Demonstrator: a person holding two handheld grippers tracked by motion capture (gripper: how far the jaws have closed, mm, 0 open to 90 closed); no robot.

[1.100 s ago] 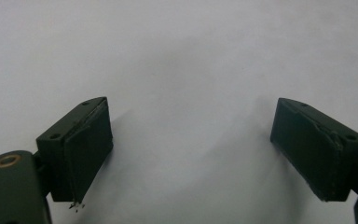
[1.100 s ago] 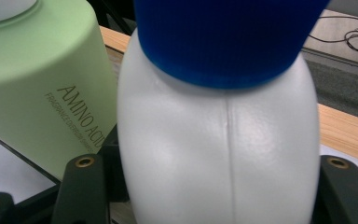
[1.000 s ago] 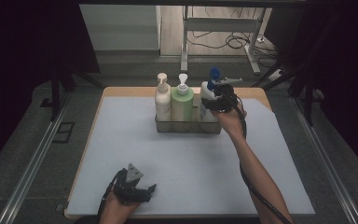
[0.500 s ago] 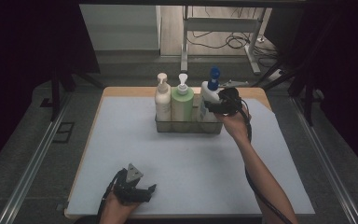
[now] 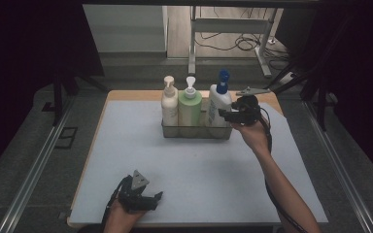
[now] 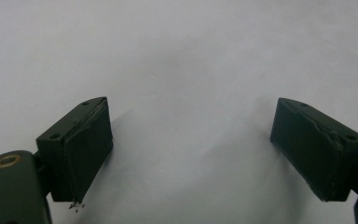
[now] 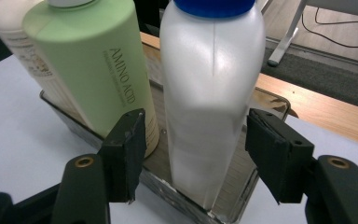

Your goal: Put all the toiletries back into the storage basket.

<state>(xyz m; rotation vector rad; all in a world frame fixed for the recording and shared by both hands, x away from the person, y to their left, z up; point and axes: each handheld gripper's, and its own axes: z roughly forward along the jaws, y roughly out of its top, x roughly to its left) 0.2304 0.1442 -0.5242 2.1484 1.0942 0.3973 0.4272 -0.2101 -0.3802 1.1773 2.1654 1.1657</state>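
Note:
A metal tray (image 5: 194,132) at the back of the table holds three pump bottles: cream (image 5: 169,104), green (image 5: 190,109) and white with a blue pump (image 5: 218,104). My right gripper (image 5: 227,115) is level with the white bottle, on its right side. In the right gripper view the white bottle (image 7: 209,102) stands between and just beyond the jaws of the right gripper (image 7: 196,126). The jaws have just closed a little, but the pads do not press on it. My left gripper (image 5: 148,199) rests open on the mat near the front edge, nothing between the jaws (image 6: 191,154).
A pale mat (image 5: 199,165) covers most of the wooden table (image 7: 317,107). The green bottle (image 7: 98,60) stands close to the white one, with the cream bottle (image 7: 14,32) behind it. Dark rails run along both sides of the table.
My right gripper has drawn back to the right and slightly toward me, away from the white bottle, which stays in the tray. The left gripper has not moved.

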